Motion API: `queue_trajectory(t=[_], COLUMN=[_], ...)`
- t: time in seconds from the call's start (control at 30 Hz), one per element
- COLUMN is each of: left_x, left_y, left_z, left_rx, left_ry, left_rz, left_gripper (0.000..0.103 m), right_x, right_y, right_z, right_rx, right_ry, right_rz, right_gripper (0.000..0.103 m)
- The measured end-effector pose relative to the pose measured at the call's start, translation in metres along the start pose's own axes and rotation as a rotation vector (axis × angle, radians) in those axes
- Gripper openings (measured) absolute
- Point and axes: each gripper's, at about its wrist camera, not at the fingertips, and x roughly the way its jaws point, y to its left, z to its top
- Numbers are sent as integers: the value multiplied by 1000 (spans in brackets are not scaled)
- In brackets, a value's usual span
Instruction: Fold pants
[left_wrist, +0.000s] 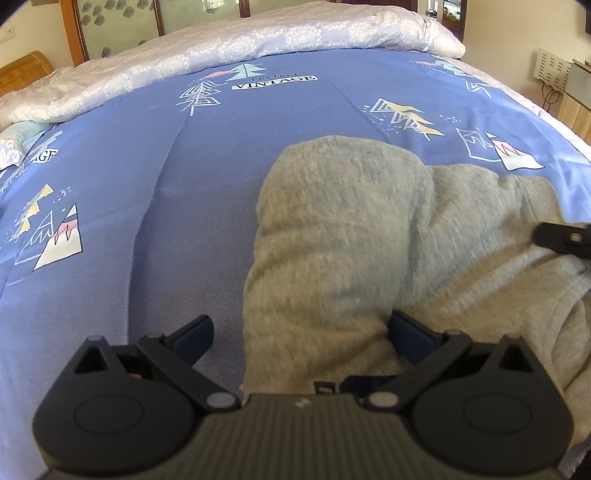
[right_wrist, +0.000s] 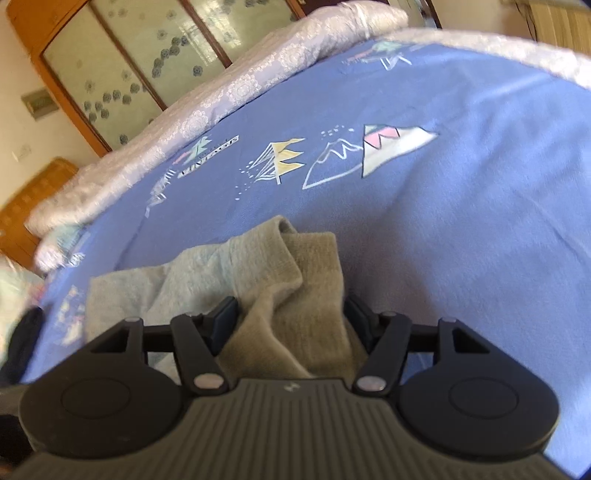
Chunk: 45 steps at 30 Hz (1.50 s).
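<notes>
Two black grippers are at work, one in each hand, and both are right down at one pair of soft grey fleece pants (left_wrist: 332, 236). Up close in the left wrist view, the left gripper (left_wrist: 301, 332) has its two fingers spread wide, with a thick fold of the grey cloth lying between them; the right finger pad (left_wrist: 410, 338) touches the cloth, while the left one (left_wrist: 197, 332) sits apart from it over the sheet. Up close in the right wrist view, the right gripper (right_wrist: 291, 314) has its two fingers part way open with a bunched fold of the pants (right_wrist: 295, 295) filling the gap and touching both pads. I cannot tell if it is squeezing the fold. A black tip of the right gripper (left_wrist: 565, 238) pokes in over the pants at the right edge of the left view. The pants lie in a lump on one blue bed sheet printed with trees and mountains (left_wrist: 147, 184). Farther back, one pale purple flowered quilt (left_wrist: 258, 40) is piled along the far side of the bed. Behind it stands one wooden cabinet with frosted flowered glass doors (right_wrist: 110, 74).
</notes>
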Motion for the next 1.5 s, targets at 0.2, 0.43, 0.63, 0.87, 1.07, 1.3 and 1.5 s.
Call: queue_trajectory(t=[0.2, 0.43, 0.63, 0.87, 1.07, 1.3, 1.5], left_x=[0, 0, -19, -37, 0, -13, -41], left_y=[0, 1, 29, 91, 97, 48, 65], left_z=[0, 0, 4, -2, -2, -10, 7], left_rx=[-6, -4, -76, -197, -330, -132, -181], left_ry=[2, 3, 22, 11, 142, 75, -10], left_rz=[-2, -4, -118, -295, -486, -397, -419], left_gripper=[103, 103, 101, 102, 102, 54, 28], right_x=[-29, -41, -25, -53, -18, 10, -3], right_y=[-6, 26, -4, -44, -56, -12, 28], right_z=[-1, -15, -4, 16, 20, 0, 8], right_rx=[-5, -256, -106, 8, 119, 99, 4], right_ry=[5, -44, 53, 20, 168, 251, 167], right_rz=[29, -38, -12, 95, 208, 273, 265], right_gripper=[69, 57, 59, 74, 75, 59, 38])
